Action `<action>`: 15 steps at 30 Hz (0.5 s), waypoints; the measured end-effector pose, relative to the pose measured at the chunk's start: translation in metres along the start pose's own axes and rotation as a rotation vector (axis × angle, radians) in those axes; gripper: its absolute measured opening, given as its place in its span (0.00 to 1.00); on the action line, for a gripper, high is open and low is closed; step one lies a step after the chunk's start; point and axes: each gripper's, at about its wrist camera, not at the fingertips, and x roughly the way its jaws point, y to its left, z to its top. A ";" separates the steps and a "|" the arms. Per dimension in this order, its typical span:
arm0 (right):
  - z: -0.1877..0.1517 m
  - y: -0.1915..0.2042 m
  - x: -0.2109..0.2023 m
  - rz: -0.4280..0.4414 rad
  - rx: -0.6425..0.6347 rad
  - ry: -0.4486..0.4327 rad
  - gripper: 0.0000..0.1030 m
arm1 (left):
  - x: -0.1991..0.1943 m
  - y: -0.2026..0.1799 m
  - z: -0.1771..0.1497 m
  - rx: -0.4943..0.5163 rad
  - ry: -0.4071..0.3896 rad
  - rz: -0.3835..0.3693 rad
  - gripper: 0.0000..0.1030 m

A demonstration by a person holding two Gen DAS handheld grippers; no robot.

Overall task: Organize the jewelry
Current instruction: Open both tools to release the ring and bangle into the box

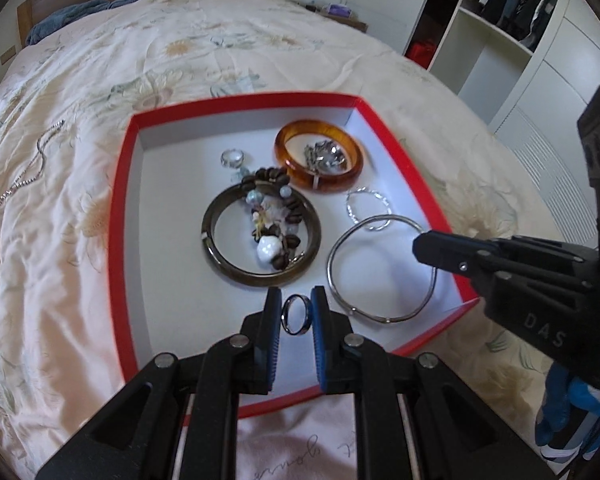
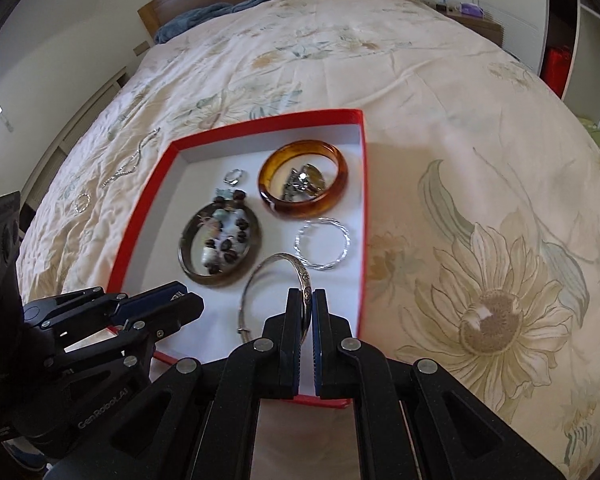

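Note:
A red box (image 1: 118,216) with a white floor lies on the bed. Over its near edge my left gripper (image 1: 296,300) is shut on a small dark ring (image 1: 296,315), which stands upright between the pads. My right gripper (image 2: 308,300) is shut on the rim of a thin silver bangle (image 2: 260,276) above the box's near right part. In the left wrist view the right gripper (image 1: 420,246) comes in from the right, pinching the silver bangle (image 1: 340,252). In the right wrist view the left gripper (image 2: 188,298) shows at lower left.
Inside the box lie an amber bangle (image 1: 320,152), a dark bangle (image 1: 260,272) with a beaded bracelet (image 1: 272,224) over it, a silver ring (image 1: 233,157) and a twisted silver hoop (image 1: 368,204). A silver chain (image 1: 32,164) and a small hoop (image 2: 83,202) rest on the floral quilt (image 2: 460,160); a wardrobe (image 1: 500,40) stands to the right.

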 end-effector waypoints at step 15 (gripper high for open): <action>-0.003 -0.001 0.006 -0.018 -0.018 0.012 0.05 | 0.007 0.002 -0.002 -0.040 0.035 -0.006 0.15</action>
